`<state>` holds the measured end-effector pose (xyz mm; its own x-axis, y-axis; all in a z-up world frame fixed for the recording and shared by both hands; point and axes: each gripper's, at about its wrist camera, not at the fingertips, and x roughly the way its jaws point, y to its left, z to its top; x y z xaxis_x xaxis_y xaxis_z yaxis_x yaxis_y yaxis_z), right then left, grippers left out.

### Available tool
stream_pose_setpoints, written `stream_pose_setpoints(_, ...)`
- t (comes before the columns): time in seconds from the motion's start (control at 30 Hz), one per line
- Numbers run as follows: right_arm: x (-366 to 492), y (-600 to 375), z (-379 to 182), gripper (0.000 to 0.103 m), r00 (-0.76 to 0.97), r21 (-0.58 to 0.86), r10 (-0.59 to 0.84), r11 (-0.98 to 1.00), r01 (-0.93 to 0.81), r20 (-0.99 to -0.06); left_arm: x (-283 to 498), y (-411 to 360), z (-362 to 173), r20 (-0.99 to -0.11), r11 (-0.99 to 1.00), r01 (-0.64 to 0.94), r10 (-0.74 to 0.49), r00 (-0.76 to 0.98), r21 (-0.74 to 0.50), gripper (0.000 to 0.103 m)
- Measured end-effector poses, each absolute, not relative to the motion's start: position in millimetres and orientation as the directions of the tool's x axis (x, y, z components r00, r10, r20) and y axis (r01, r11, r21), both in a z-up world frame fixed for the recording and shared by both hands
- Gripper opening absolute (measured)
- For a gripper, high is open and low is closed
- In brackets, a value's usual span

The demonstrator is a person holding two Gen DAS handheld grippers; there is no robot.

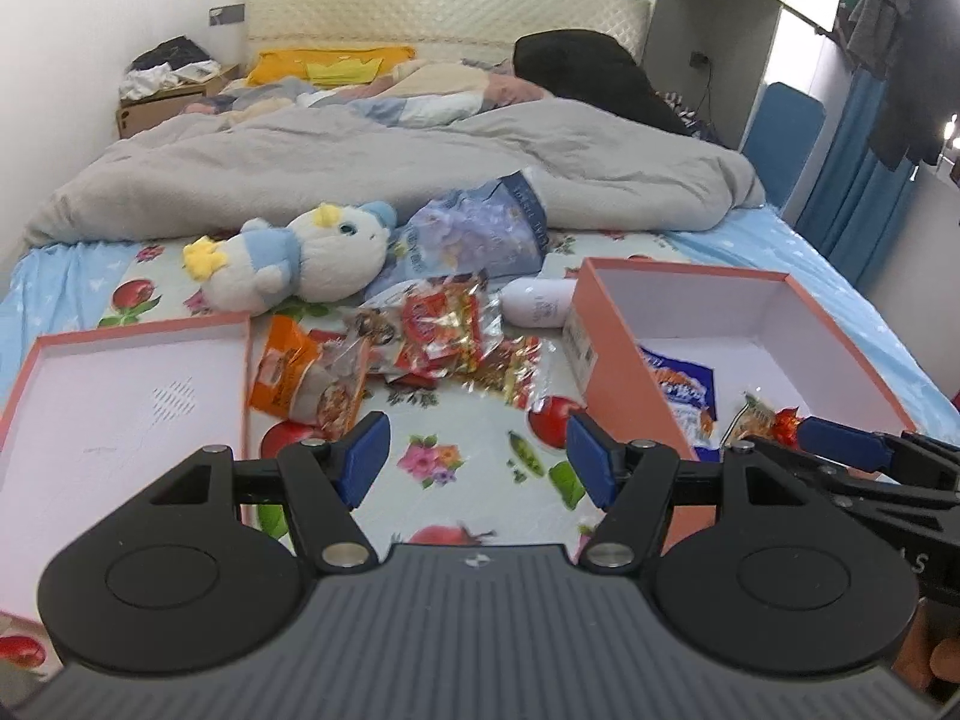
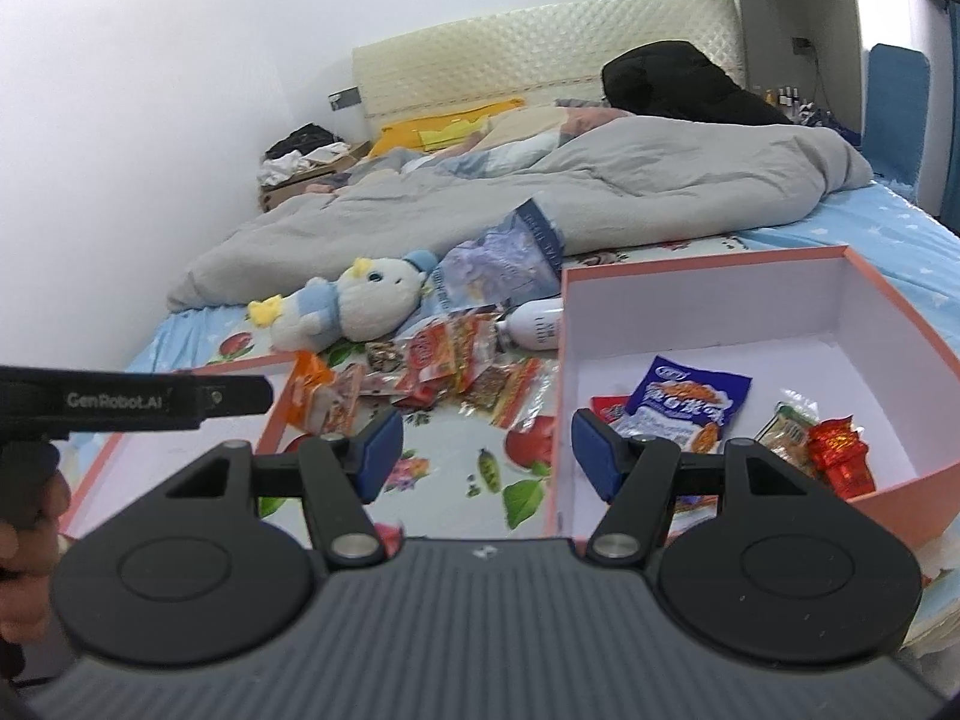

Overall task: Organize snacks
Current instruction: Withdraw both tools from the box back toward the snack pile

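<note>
A heap of loose snack packets lies on the flowered sheet, with an orange packet at its left end. To the right stands an open pink box. It holds a blue packet, a green-yellow packet and a red one. My left gripper hovers open and empty over the sheet, short of the heap. My right gripper is open and empty too, its right finger over the box's near left corner. One of its blue fingers shows inside the box.
The box's lid lies upturned at left. Behind the heap are a plush toy, a blue patterned bag and a white bottle. A grey duvet covers the far bed. A hand shows at left.
</note>
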<state>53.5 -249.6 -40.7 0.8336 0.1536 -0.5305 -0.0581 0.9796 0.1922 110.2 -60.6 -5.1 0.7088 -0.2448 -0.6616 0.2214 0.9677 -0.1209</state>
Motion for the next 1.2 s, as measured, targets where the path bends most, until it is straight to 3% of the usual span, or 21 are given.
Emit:
stream_pose_setpoints(0.53, 37.5, -205.1, -61.7, 0.065, 0.774, 0.182, 0.196, 0.978, -0.106, -0.602, 74.5, -6.1, -25.5, -0.669, 0.975, 0.120, -0.214, 0.712, -0.185, 0.070)
stream_pose_setpoints(1.2, 143.0, -186.8, -83.5, 0.065, 0.742, 0.144, 0.216, 0.976, -0.162, -0.635, 181.1, 18.0, -101.3, -0.747, 0.994, 0.046, -0.107, 0.656, -0.103, 0.077)
